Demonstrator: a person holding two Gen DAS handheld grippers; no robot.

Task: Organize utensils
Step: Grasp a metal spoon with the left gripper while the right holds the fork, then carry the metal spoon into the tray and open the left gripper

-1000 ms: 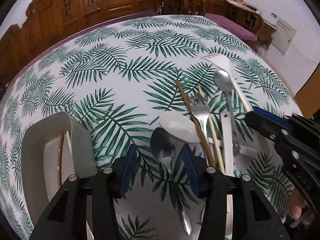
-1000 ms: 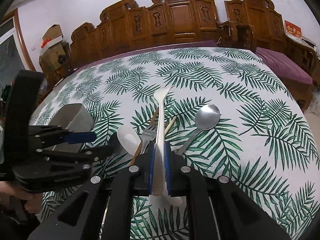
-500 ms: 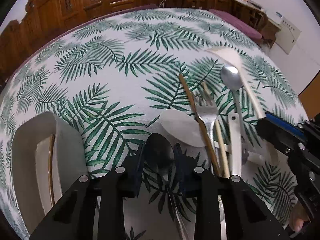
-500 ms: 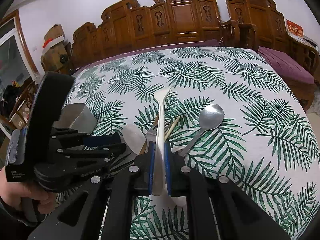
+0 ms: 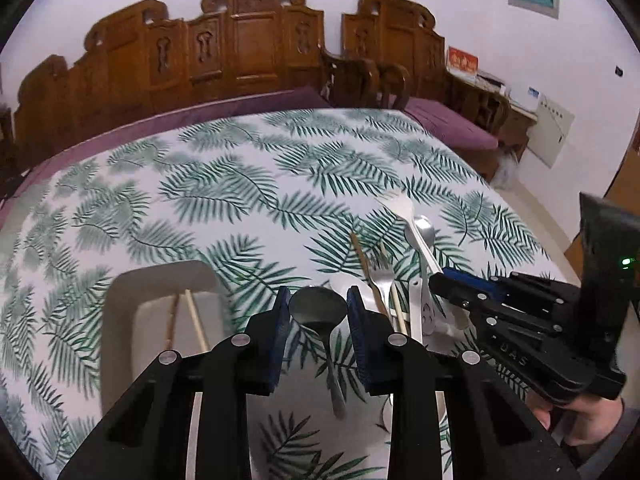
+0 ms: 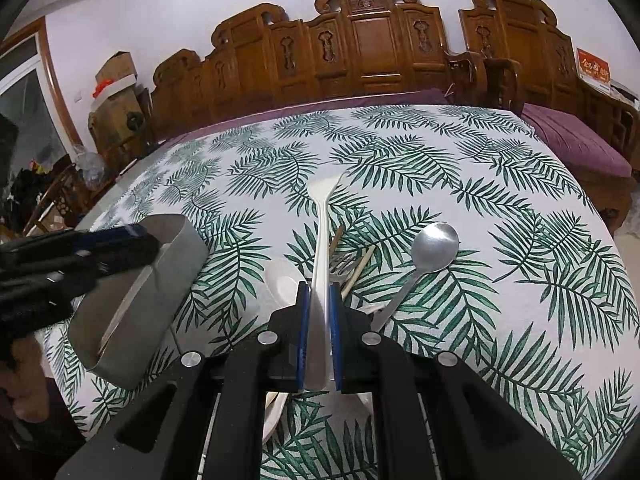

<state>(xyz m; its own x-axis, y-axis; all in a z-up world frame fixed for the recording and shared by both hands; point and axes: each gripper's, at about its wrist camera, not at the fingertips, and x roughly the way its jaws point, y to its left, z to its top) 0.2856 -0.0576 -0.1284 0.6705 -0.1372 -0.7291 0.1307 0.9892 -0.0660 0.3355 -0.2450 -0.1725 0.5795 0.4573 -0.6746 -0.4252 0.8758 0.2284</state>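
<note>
My left gripper (image 5: 319, 304) is shut on the bowl of a dark metal spoon (image 5: 318, 311), lifted off the cloth with its handle hanging toward me. My right gripper (image 6: 319, 312) is shut on a long white plastic utensil (image 6: 321, 236) that points away from me. A grey utensil tray (image 5: 120, 308) with two chopsticks (image 5: 192, 320) in it sits left of the left gripper; it also shows in the right wrist view (image 6: 160, 276). A pile with a fork (image 5: 382, 280), chopsticks (image 5: 362, 260), a white ceramic spoon (image 6: 282, 280) and a silver spoon (image 6: 434, 246) lies on the table.
The table carries a palm-leaf cloth (image 5: 240, 184). Carved wooden chairs (image 6: 360, 40) stand behind its far edge. The left gripper shows in the right wrist view (image 6: 80, 252) above the tray. The right gripper shows in the left wrist view (image 5: 500, 308) at the right.
My left gripper closed on the dark spoon's bowl and lifted it off the cloth. My right gripper kept its hold on the white utensil and barely moved.
</note>
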